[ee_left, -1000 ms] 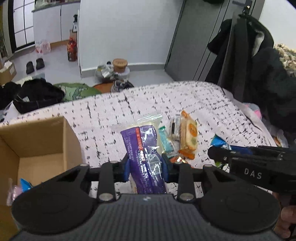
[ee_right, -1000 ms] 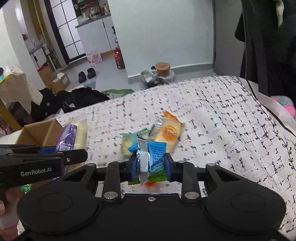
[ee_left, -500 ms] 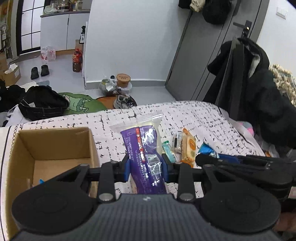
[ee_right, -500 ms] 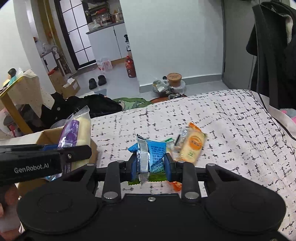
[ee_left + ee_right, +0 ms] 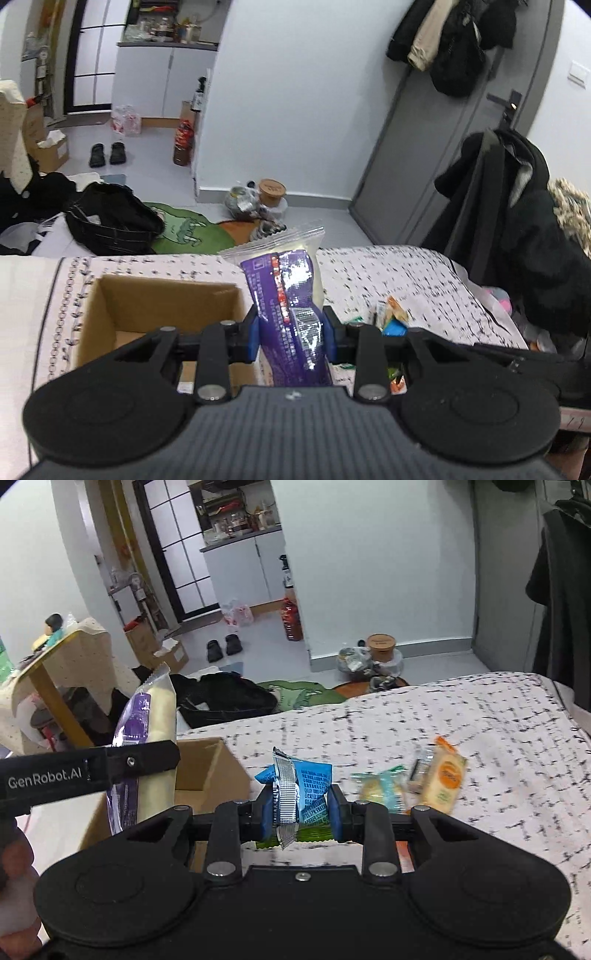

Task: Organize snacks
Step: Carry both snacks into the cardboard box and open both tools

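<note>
My left gripper (image 5: 290, 330) is shut on a long purple snack packet (image 5: 286, 295) with a clear, pale end, held upright above the right wall of an open cardboard box (image 5: 110, 306). The same packet (image 5: 142, 746) and left gripper show at the left of the right wrist view, beside the box (image 5: 218, 771). My right gripper (image 5: 301, 810) is shut on a blue snack packet (image 5: 310, 786) with a silver seam, lifted over the bed. An orange-and-yellow packet (image 5: 443, 775) and a teal one (image 5: 380, 788) lie on the patterned bedspread (image 5: 480, 720).
The box sits on the bed's left part. Loose wrappers (image 5: 393, 317) lie to its right. Dark coats (image 5: 517, 221) hang at the right edge of the bed. Beyond the foot lie a black bag (image 5: 110, 221), a green mat (image 5: 188, 230) and floor clutter.
Both grippers have risen and swung left with their packets. The box has come from the far left toward the middle of the left wrist view, and the loose snacks have slid right.
</note>
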`<state>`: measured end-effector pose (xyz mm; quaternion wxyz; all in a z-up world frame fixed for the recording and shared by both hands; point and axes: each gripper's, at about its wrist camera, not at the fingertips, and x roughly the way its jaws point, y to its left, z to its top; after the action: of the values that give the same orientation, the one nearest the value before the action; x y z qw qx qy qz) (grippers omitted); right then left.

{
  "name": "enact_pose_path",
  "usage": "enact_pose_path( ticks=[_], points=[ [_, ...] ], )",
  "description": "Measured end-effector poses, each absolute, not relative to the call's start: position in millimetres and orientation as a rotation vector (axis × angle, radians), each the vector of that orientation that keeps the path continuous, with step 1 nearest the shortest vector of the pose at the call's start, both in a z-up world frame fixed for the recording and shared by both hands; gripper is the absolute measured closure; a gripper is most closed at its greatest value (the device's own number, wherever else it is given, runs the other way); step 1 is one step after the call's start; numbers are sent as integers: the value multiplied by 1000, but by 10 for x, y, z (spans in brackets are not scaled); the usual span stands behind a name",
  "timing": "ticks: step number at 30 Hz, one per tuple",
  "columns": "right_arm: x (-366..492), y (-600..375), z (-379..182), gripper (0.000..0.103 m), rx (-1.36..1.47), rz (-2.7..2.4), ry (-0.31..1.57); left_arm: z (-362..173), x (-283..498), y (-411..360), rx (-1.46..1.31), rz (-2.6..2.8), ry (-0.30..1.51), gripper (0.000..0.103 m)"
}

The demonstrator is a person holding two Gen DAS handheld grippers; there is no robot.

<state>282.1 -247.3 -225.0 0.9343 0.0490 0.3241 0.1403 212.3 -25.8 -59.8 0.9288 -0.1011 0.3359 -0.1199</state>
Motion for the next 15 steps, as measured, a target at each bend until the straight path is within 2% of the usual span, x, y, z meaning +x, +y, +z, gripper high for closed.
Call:
enact_pose_path(
  ticks=[15],
  points=[
    [2895, -1922, -2289, 74, 130, 396, 685, -708, 2085, 420, -228, -83, 714, 71]
  ],
)
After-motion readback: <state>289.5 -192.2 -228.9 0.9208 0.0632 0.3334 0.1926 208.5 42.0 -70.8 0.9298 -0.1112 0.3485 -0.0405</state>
